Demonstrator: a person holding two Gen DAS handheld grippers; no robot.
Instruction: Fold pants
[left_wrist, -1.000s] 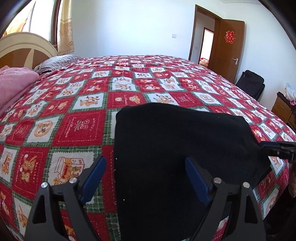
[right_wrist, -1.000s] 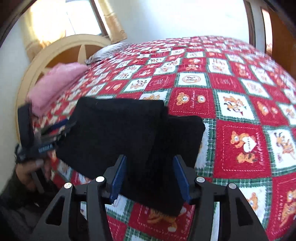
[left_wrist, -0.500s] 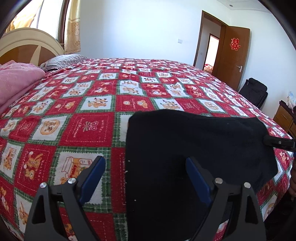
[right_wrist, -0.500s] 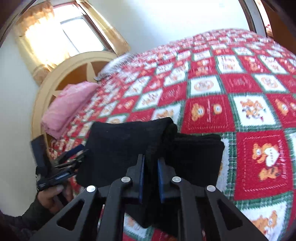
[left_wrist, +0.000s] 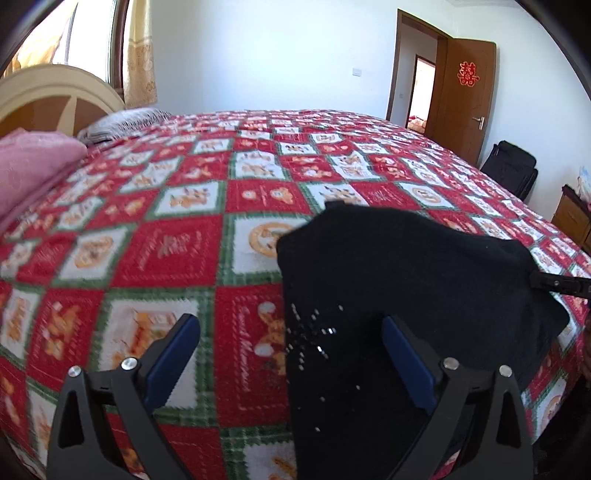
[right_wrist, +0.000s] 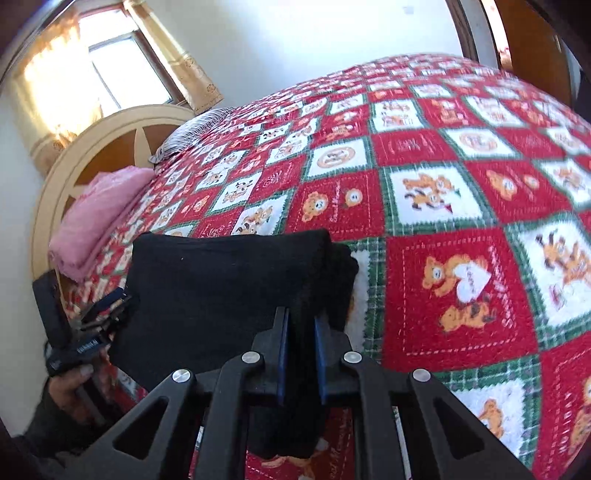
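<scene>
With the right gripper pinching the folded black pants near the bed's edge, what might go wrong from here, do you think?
1. The right gripper pinches only the stacked edge of the black pants; pulling could slide the layers apart and spoil the fold.
2. The left gripper is opening, its pads off the cloth, so nothing steadies that side and the pants may swing or drag.
3. The pants lie near the edge of the bedspread; a tug could pull them off.

A home bedroom — quilted bed (left_wrist: 184, 258), wooden headboard (right_wrist: 110, 147), curtained window (right_wrist: 122, 62).
</scene>
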